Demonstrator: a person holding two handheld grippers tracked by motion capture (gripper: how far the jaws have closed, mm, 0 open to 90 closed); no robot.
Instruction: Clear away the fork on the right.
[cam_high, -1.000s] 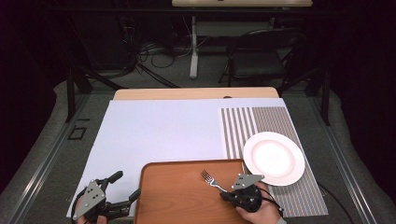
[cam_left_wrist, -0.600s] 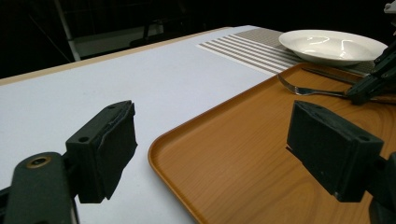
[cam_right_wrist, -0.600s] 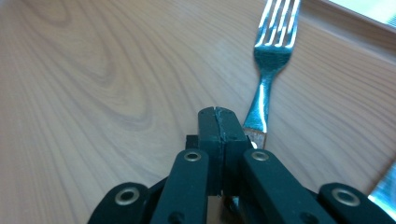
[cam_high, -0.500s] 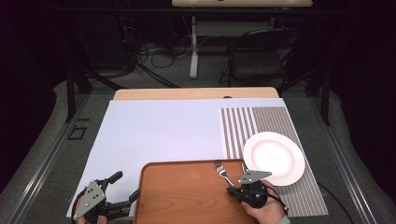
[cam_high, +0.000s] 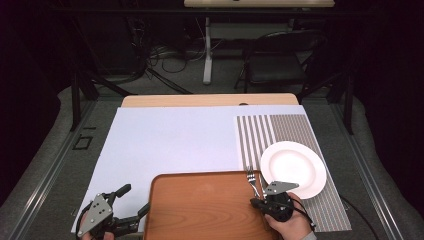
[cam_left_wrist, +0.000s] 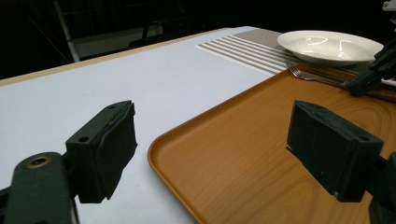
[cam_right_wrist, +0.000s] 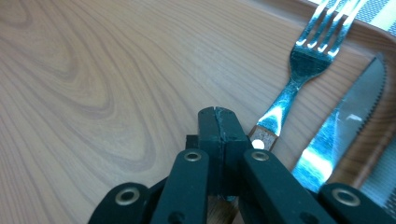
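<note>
Item one, the tray (cam_high: 200, 205): we record a wood-grain tray at the near edge of the table, lying on a pale sheet (cam_high: 175, 140) and reaching just up to a striped mat (cam_high: 290, 130) on its right.

Item two, the fork (cam_right_wrist: 306, 60): we find it on the tray's right part, tines pointing away from the person and toward the mat. In the high view the fork (cam_high: 252, 181) lies along the tray's right rim, just beside the plate. Its handle end sits close against the tip of the right gripper in the right gripper view; whether the two touch we cannot tell.

Item three, the knife (cam_right_wrist: 345, 126): it lies just right of the fork, roughly parallel, its serrated blade pointing the same way.

Item four, the plate (cam_high: 294, 168): white, on the mat, just beyond the tray's right corner (the left gripper view shows it behind the fork's tines).

Item five, the right gripper (cam_right_wrist: 218, 122): we see its jaws pressed flat together with nothing between them, tip low over the tray beside the fork's handle. In the high view the right gripper (cam_high: 256, 201) sits in a hand (cam_high: 290, 222) at the tray's right near corner.

Item six, the left gripper (cam_left_wrist: 219, 149): jaws spread wide, pinching nothing, with the tray's left rim showing between them. In the high view the left gripper (cam_high: 135, 202) rests at the tray's left near corner.
</note>
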